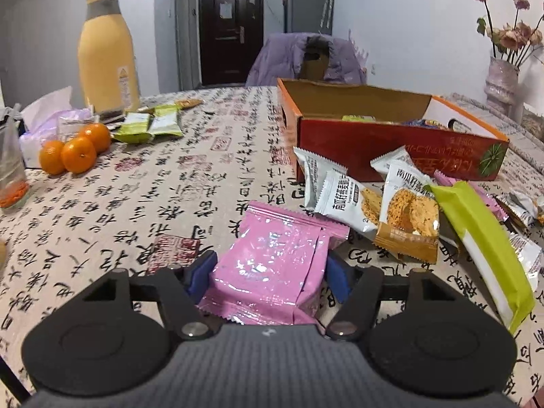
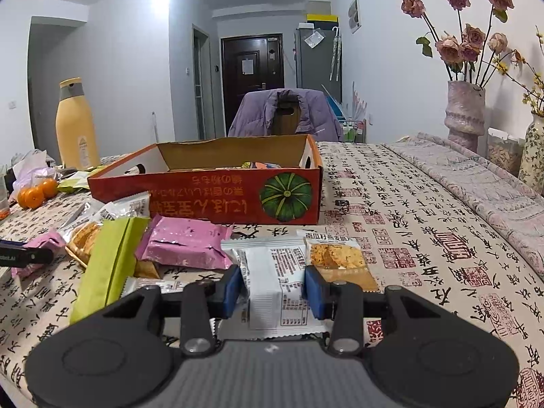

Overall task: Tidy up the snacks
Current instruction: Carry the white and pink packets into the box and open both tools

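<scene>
Three oranges [image 1: 73, 151], one red box [image 2: 217, 195], one yellow bottle [image 1: 107, 54]

Box contents: the orange box [image 2: 204, 190] shows only packet tops above its near wall; kinds unreadable.
Glass [image 1: 12, 170]: cut off by left edge.
Green packet [image 1: 482, 255]: covers packets behind it.
Chair [image 2: 285, 115]: mostly hidden under purple jacket [image 2: 255, 115].
Pink packet [image 1: 272, 265]: near end hidden behind tongs body.
</scene>
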{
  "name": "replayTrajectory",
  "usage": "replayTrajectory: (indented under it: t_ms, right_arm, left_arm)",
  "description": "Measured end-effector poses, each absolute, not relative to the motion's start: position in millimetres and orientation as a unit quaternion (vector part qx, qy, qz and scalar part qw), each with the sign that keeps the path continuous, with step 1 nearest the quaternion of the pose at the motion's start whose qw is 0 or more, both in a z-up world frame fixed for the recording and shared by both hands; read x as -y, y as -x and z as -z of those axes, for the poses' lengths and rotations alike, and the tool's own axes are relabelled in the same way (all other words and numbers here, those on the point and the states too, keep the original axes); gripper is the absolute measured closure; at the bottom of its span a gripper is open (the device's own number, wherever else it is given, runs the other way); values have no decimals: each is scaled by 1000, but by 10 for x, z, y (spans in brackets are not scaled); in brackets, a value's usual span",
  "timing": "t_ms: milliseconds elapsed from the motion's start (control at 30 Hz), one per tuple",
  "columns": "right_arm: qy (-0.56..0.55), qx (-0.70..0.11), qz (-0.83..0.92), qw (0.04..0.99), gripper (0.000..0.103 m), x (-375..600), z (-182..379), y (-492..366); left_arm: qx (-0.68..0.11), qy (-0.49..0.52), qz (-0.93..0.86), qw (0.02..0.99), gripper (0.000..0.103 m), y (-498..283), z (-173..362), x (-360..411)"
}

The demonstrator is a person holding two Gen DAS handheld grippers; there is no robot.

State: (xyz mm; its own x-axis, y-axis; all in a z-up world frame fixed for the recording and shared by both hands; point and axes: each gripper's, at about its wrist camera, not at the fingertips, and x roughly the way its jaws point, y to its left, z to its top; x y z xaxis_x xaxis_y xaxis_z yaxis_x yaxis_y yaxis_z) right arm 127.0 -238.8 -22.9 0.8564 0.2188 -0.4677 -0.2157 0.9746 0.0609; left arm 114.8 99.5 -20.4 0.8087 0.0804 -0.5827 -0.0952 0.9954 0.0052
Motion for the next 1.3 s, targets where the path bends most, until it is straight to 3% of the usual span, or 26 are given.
replayTrajectory:
  t_ms: [533,1300]
  right_arm:
    - [-5,-228,-122,966,63,2361,137,-1225]
    - [-23,-148,-148,978,63,2063,-434,-1739]
  left_arm:
    - [-206,24,-58,977,35,-802,-347,-790]
    - [-157,40,-24,986,35,-1362,-792,-368]
